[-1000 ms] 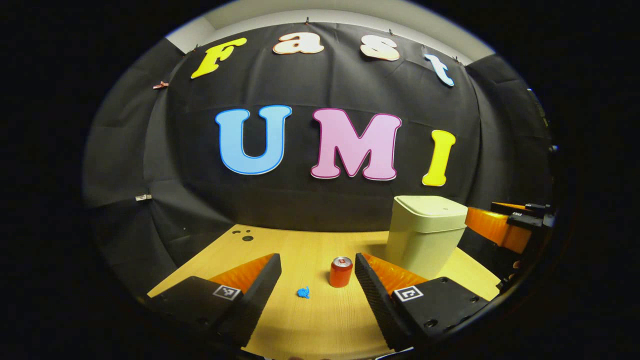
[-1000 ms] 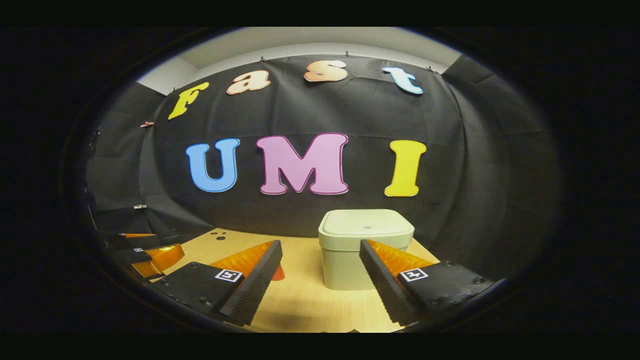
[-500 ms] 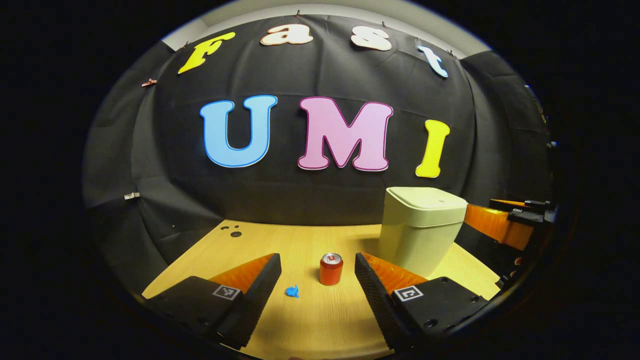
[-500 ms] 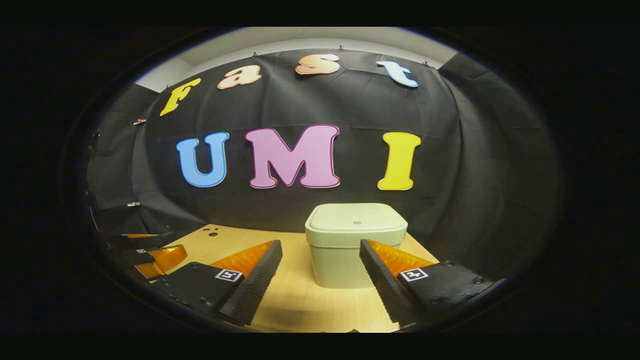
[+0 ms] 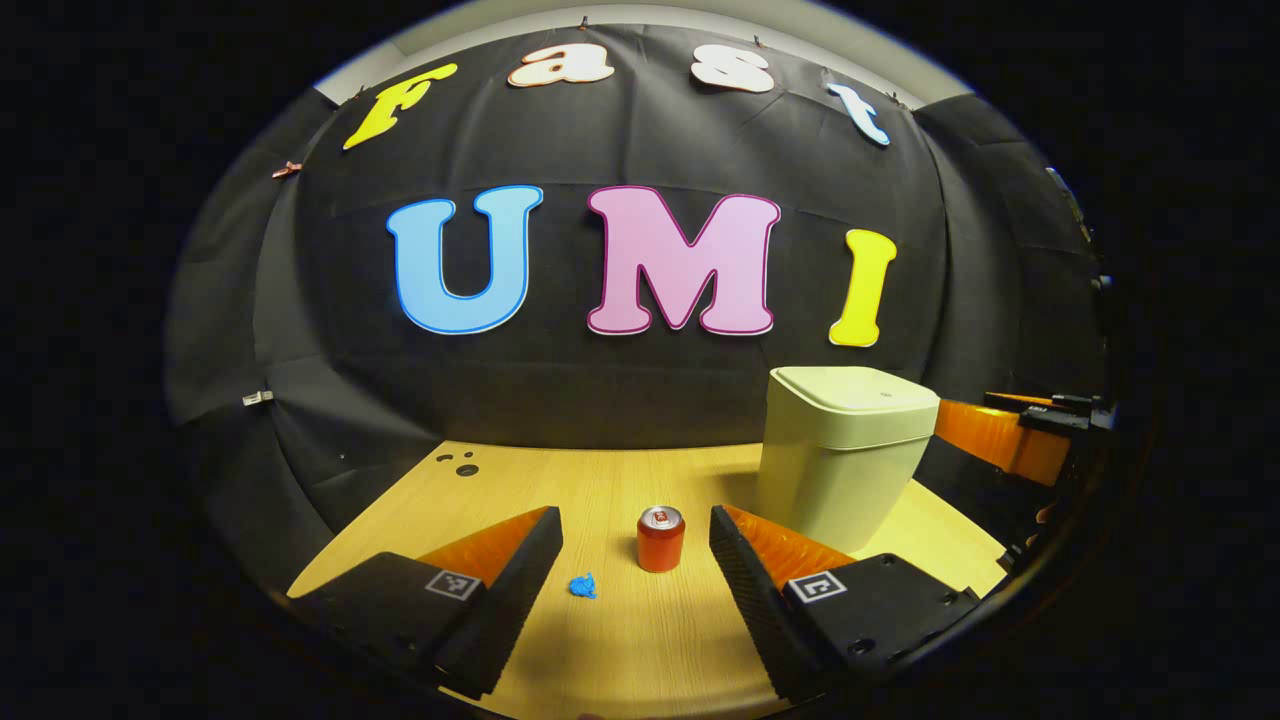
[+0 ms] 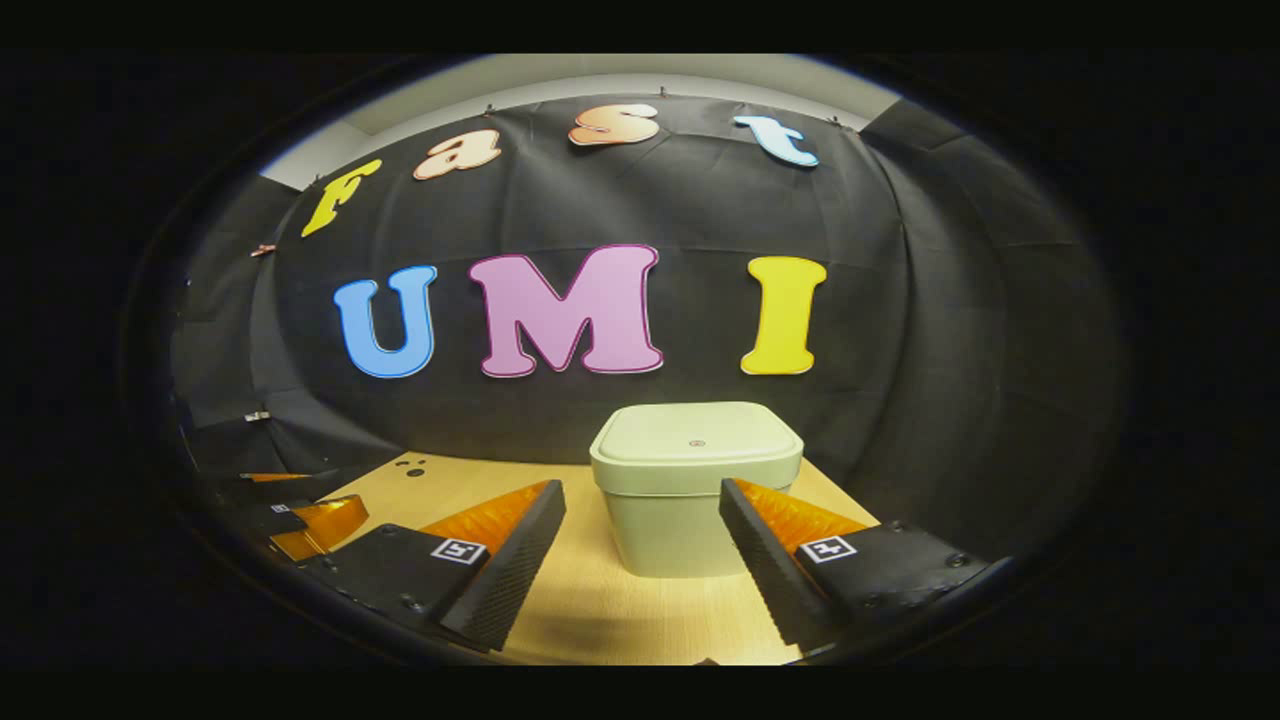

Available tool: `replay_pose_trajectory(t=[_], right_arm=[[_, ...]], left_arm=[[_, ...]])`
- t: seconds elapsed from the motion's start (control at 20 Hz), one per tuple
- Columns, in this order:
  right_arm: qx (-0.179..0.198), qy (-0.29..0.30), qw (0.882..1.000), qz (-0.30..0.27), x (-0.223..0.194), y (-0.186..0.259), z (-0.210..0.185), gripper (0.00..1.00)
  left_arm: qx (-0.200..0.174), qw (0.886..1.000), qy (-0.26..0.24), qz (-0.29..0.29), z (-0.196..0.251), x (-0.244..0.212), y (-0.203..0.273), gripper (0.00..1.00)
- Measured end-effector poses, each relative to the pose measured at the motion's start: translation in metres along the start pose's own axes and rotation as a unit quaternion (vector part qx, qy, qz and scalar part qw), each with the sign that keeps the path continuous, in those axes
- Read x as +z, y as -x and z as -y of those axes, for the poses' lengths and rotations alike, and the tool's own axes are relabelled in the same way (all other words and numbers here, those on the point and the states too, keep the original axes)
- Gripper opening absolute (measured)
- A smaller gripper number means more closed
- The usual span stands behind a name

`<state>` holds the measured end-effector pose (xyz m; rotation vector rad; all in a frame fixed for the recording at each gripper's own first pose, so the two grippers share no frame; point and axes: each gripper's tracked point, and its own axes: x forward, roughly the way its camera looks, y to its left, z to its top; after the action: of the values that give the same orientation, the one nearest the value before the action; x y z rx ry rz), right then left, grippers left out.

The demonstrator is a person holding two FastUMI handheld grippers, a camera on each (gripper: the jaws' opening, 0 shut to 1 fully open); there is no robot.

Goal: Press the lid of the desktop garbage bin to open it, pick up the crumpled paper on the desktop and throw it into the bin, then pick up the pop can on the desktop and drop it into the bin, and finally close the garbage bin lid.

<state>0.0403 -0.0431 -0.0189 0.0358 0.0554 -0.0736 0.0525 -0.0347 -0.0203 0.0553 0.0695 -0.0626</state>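
Observation:
A pale green bin [image 5: 845, 450] with its lid down stands on the wooden table [image 5: 620, 640] at the right. A red pop can [image 5: 660, 538] stands upright in front of my left gripper [image 5: 636, 545], which is open and holds nothing. A small blue crumpled paper [image 5: 582, 586] lies to the can's left, near the left finger. In the right gripper view the bin [image 6: 690, 495] is straight ahead with its lid [image 6: 697, 440] closed. My right gripper [image 6: 642, 520] is open and short of the bin. The right gripper [image 5: 1010, 440] is also seen beyond the bin in the left gripper view.
Small dark holes [image 5: 462, 464] mark the table's far left corner. The black cloth wall runs close behind the bin. The left gripper [image 6: 300, 515] is seen at the left edge of the right gripper view.
Both views have shifted slightly. The can, paper and bin sit a little further left and higher in the left gripper view. The bin has drifted left in the right gripper view.

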Motion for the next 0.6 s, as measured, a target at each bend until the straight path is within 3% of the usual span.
replay_pose_trajectory(t=[0.3,0.45,0.5,0.55,0.6], right_arm=[[0.005,0.007,1.000,0.003,0.0004,0.0026,-0.0035,0.93],[0.001,0.015,1.000,0.004,-0.0008,0.0053,-0.0028,0.75],[0.002,0.015,1.000,0.004,-0.0005,0.0057,-0.0037,0.64],[0.002,0.016,1.000,0.004,-0.0004,0.0066,-0.0035,0.65],[0.002,0.017,1.000,0.004,-0.0006,0.0078,-0.0040,0.55]], left_arm=[[0.010,1.000,-0.006,-0.002,-0.0036,-0.0015,-0.0027,0.95],[0.015,1.000,-0.011,-0.010,-0.0066,-0.0040,-0.0036,0.96],[0.018,1.000,-0.013,-0.010,-0.0073,-0.0031,-0.0036,0.96],[0.019,1.000,-0.014,-0.010,-0.0078,-0.0021,-0.0042,0.96],[0.018,1.000,-0.013,-0.011,-0.0089,-0.0002,-0.0071,0.96]])
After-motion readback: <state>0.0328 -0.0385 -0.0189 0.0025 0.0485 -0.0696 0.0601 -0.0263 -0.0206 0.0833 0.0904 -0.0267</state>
